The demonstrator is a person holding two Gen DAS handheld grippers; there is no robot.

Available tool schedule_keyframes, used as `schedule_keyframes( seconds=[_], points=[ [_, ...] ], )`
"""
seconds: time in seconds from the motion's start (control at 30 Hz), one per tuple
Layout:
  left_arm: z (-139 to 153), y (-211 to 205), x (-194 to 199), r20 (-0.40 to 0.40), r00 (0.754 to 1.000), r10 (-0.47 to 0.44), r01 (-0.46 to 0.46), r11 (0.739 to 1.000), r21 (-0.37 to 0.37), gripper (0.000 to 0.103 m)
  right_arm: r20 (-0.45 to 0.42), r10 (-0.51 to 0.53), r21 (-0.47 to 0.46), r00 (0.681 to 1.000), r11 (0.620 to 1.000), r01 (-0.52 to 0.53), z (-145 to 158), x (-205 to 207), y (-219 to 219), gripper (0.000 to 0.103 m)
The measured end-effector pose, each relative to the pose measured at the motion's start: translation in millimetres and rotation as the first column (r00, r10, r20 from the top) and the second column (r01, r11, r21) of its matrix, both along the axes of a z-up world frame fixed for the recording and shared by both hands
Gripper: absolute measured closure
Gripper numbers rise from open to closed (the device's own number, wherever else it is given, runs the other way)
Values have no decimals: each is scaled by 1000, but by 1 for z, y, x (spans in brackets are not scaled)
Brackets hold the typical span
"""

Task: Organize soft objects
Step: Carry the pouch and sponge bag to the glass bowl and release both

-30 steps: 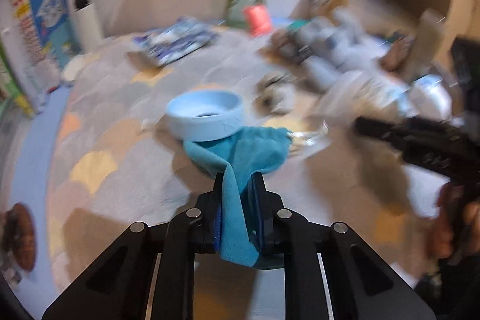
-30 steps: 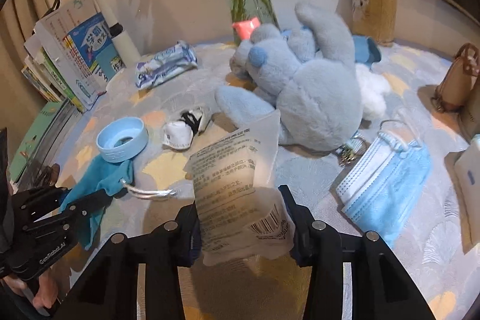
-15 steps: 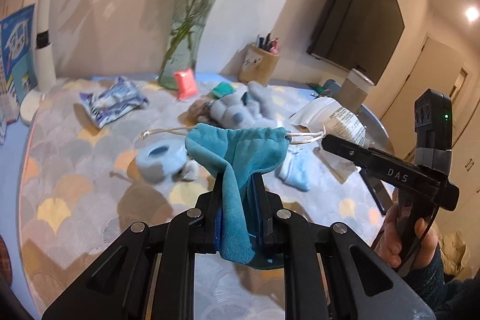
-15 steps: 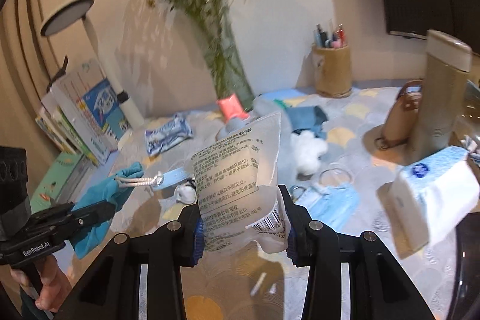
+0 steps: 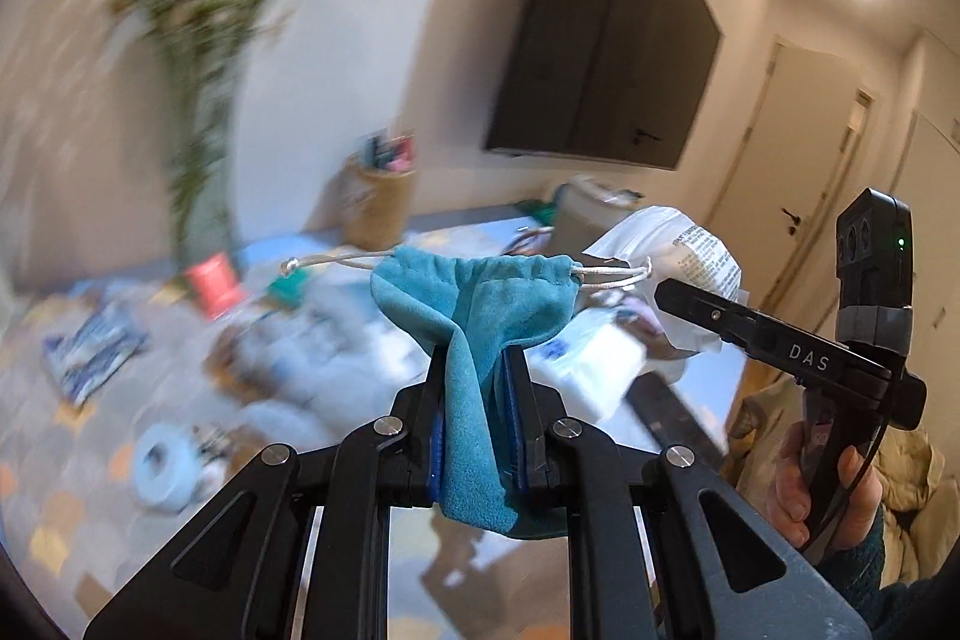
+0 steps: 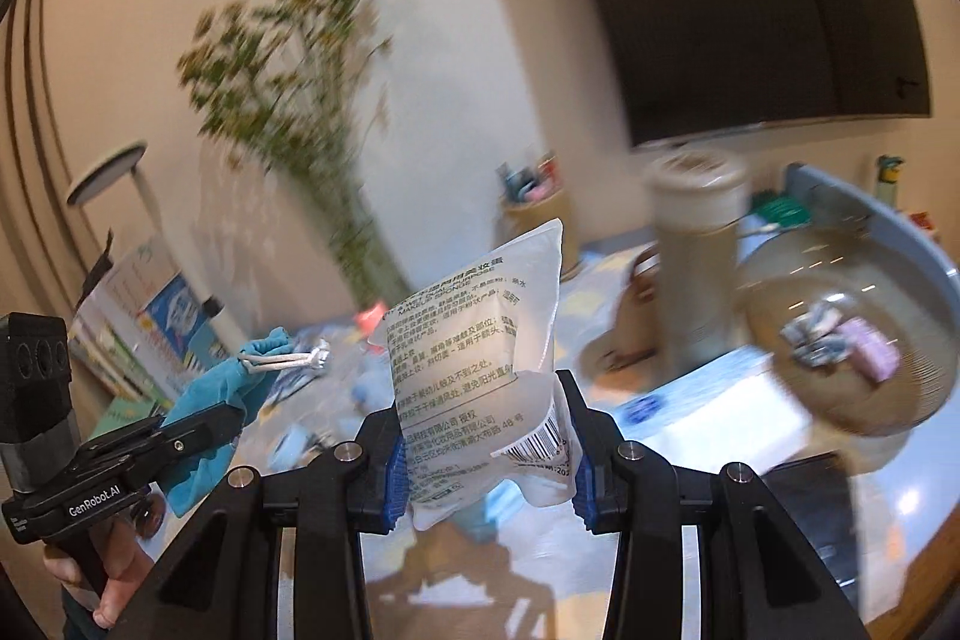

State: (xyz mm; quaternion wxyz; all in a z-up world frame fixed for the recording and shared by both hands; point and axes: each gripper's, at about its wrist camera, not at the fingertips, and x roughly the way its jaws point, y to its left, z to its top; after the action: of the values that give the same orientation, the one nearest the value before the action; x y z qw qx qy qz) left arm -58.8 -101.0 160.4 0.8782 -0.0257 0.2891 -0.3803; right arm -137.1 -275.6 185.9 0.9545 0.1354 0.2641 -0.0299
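Your left gripper (image 5: pixel 477 400) pinches the teal drawstring pouch (image 5: pixel 480 304) tight (cords dangling sideways), held above the patterned table (image 5: pixel 90 460). Your right gripper (image 6: pixel 486 436) clamps the clear sponge packet (image 6: pixel 474 370) upright, also above that table. Farther back on it stands the pen holder (image 5: pixel 378 214).

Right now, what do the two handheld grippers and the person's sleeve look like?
Both are black, angular linkage frames with silver pivot bolts and blue pads. The left gripper shows white "GenRobot.AI" lettering in the right view; the right gripper reads "DAS" and carries a black sensor block with a green light. The sleeve is dark teal knit.
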Motion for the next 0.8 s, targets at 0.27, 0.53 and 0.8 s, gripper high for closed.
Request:
schedule_keyframes(
  seconds=[0.27,0.53,0.8],
  points=[
    [37,-118,2,73,984,-161,161,987,-1,90,66,-161,15,985,987,160,36,-37,-101,62],
    [31,-242,16,57,960,-273,270,961,68,90,-23,-343,97,939,934,344,22,-41,-212,62],
    [-25,-339,37,8,940,-340,331,921,206,85,-228,-421,267,878,840,472,-46,-22,-292,50]
  ],
)
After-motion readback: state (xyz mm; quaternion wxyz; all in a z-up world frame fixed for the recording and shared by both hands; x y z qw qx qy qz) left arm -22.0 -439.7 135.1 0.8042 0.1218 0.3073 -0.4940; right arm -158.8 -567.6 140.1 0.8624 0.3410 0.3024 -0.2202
